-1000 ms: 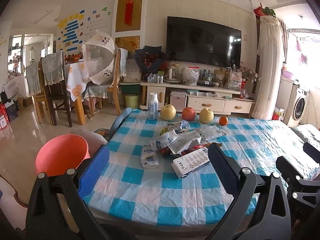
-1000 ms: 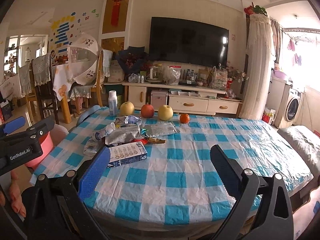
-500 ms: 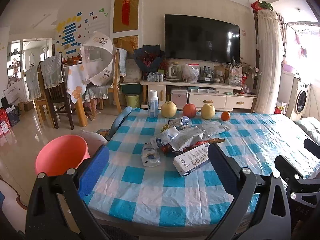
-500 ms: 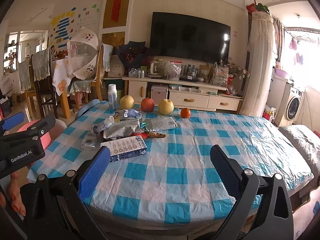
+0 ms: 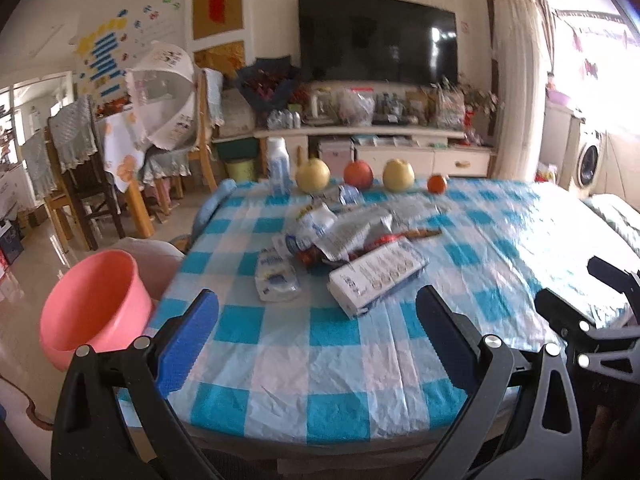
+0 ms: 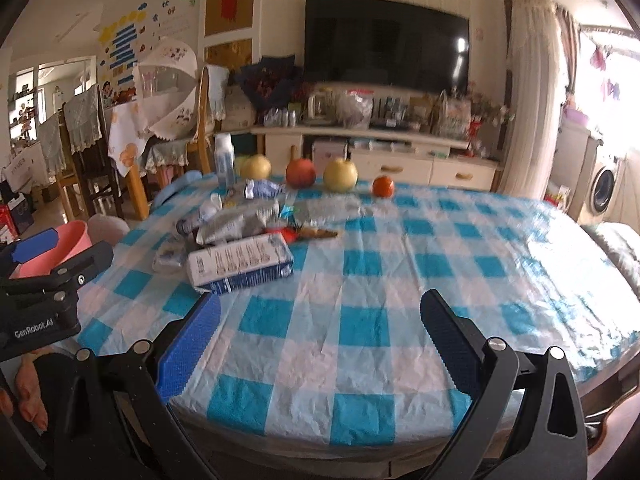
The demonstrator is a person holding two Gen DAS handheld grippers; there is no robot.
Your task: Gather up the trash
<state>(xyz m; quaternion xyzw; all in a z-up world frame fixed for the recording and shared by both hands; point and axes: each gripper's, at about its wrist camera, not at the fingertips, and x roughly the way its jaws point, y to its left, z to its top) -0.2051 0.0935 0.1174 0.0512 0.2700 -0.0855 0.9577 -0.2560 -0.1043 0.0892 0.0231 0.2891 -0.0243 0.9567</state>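
A pile of trash lies on the blue-and-white checked table (image 5: 312, 344): a white carton (image 5: 376, 278) (image 6: 240, 264), crumpled silver wrappers (image 5: 352, 232) (image 6: 240, 222), a small flattened white packet (image 5: 276, 276) and a brown peel (image 5: 420, 234). My left gripper (image 5: 316, 330) is open over the near table edge, short of the carton, nothing between its fingers. My right gripper (image 6: 318, 340) is open too, over bare cloth to the right of the carton. A pink bin (image 5: 94, 304) stands on the floor left of the table.
At the table's far edge stand a white bottle (image 5: 278, 164), two yellow pears (image 5: 313, 176), a red apple (image 5: 359, 174) and a small orange (image 5: 437, 184). Behind are a TV cabinet (image 5: 400, 152) and, at left, chairs (image 5: 80, 168).
Both grippers have moved forward toward the table; the trash pile looks larger and nearer. Both stay open.
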